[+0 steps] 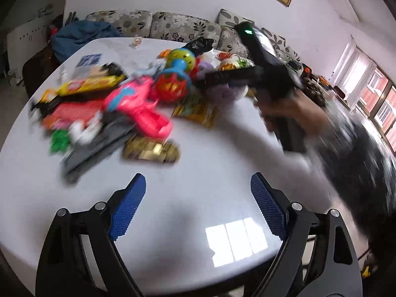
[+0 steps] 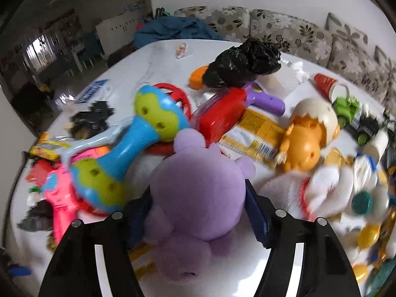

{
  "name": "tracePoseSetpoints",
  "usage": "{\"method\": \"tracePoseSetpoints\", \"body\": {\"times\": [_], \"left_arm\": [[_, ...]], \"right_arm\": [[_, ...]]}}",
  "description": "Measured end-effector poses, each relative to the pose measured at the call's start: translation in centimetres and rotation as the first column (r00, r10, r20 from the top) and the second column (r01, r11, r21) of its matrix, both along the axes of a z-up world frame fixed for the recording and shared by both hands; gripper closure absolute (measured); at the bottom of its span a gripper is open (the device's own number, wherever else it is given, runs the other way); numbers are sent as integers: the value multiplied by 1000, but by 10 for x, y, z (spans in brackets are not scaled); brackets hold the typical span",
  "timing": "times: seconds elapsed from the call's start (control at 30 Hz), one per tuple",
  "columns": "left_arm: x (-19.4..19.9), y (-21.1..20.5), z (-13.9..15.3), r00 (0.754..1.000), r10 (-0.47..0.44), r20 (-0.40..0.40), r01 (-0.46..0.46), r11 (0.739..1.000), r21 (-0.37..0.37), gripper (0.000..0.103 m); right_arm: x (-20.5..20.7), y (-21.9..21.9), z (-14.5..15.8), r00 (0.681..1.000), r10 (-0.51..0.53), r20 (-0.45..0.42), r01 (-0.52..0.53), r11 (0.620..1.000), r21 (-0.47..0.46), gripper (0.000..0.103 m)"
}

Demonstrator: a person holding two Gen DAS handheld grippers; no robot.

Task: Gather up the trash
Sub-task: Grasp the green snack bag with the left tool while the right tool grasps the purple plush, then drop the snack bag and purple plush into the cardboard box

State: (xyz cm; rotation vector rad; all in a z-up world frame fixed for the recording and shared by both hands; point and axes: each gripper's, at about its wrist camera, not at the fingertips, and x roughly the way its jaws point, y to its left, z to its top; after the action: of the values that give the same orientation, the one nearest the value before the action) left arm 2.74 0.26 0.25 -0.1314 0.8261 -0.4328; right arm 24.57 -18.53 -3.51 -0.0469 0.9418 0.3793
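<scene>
My left gripper [image 1: 198,198] is open and empty above the bare near side of the white table [image 1: 198,222]. A gold wrapper [image 1: 151,152] lies just beyond its fingers, with a yellow snack wrapper [image 1: 86,86] and a pink toy gun [image 1: 138,109] in the pile behind. My right gripper [image 2: 198,212] is shut on a purple plush toy [image 2: 198,193]; it also shows in the left wrist view [image 1: 227,91]. In the right wrist view a yellow wrapper [image 2: 255,136] and a black plastic bag [image 2: 245,64] lie beyond the plush.
A blue-green rattle [image 2: 138,143], red toy [image 2: 222,116], orange doll [image 2: 307,138], white glove [image 2: 321,188] and red paper cup [image 2: 326,84] crowd the table. A floral sofa [image 1: 178,27] stands behind it. Windows are at the right.
</scene>
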Motion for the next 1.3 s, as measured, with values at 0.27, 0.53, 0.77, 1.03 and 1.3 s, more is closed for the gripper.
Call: {"method": "tracePoseSetpoints", "body": {"times": [0.27, 0.53, 0.77, 1.03, 1.3], "left_arm": [[92, -69, -19, 997, 53, -54, -47, 993, 108, 18], [140, -97, -42, 991, 128, -46, -108, 948, 301, 12], [127, -89, -37, 995, 95, -13, -88, 955, 285, 53], [48, -62, -1, 999, 9, 32, -14, 987, 157, 57], [-122, -30, 24, 972, -206, 109, 178, 960, 218, 56]], "right_arm": [[-123, -98, 61, 983, -113, 147, 81, 975, 207, 37], [-206, -155, 56, 977, -165, 136, 123, 955, 271, 36], [-218, -148, 30, 986, -144, 89, 108, 940, 322, 36], [-236, -117, 35, 991, -71, 111, 31, 942, 333, 36], [-311, -78, 32, 970, 243, 24, -236, 911, 337, 36]]}}
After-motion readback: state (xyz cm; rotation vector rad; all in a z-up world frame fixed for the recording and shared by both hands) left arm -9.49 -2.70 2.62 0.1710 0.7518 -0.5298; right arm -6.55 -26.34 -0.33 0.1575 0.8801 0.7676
